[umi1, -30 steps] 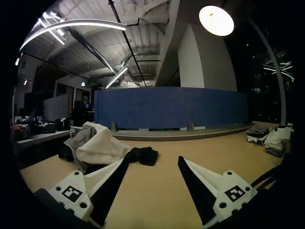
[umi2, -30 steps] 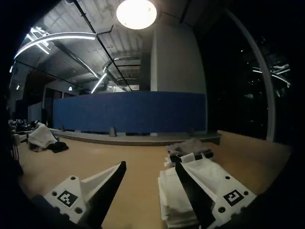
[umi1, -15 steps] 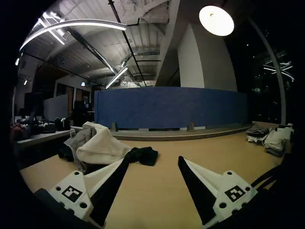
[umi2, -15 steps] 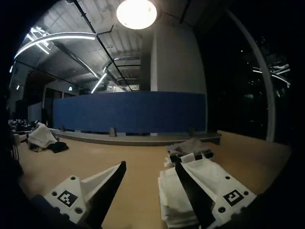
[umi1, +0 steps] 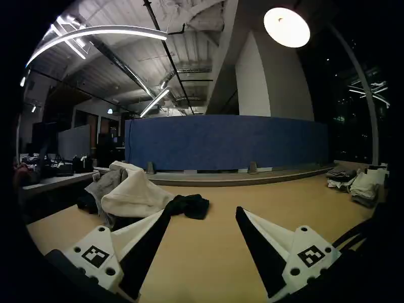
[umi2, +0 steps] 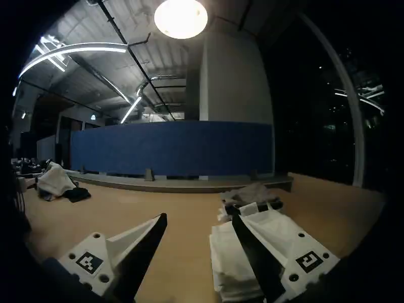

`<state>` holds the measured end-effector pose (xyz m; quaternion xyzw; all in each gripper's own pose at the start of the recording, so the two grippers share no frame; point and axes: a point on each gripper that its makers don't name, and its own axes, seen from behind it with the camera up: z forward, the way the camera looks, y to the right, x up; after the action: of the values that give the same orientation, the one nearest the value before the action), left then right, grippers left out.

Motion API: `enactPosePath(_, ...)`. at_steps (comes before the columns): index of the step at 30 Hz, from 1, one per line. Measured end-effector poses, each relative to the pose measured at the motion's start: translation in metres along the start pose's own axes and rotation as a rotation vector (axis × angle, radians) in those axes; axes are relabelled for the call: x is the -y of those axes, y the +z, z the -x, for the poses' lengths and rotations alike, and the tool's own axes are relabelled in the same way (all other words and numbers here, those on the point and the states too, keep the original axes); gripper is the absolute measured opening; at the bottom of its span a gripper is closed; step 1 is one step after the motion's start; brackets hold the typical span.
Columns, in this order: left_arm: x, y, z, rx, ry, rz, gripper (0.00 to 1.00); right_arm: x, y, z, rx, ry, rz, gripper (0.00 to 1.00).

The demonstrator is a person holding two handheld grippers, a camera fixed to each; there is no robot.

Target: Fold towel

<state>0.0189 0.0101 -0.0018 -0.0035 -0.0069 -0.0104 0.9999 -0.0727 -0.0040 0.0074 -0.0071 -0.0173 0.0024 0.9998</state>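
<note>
Tan counter (umi1: pixel 202 252) lies under your left tongs (umi1: pixel 202 209), spread apart and empty. Beyond them, a crumpled cream towel (umi1: pixel 134 194) is heaped against a dark cloth (umi1: pixel 191 205). Your right tongs (umi2: pixel 198 213), also apart and empty, have a neatly folded white stack (umi2: pixel 230 257) just behind one finger. Nothing has moved since a second ago.

Cream towel heap (umi1: pixel 134 197), black cloth (umi1: pixel 189 206), blue partition (umi1: pixel 222 142), tan table (umi1: pixel 202 252).
</note>
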Motion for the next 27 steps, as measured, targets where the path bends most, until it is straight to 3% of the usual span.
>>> enactPosePath(27, 0.0013, -0.0015, -0.0005, 0.001, -0.005, 0.001, 0.96, -0.0014, -0.0007, -0.0001, 0.000, 0.000, 0.000, 1.00)
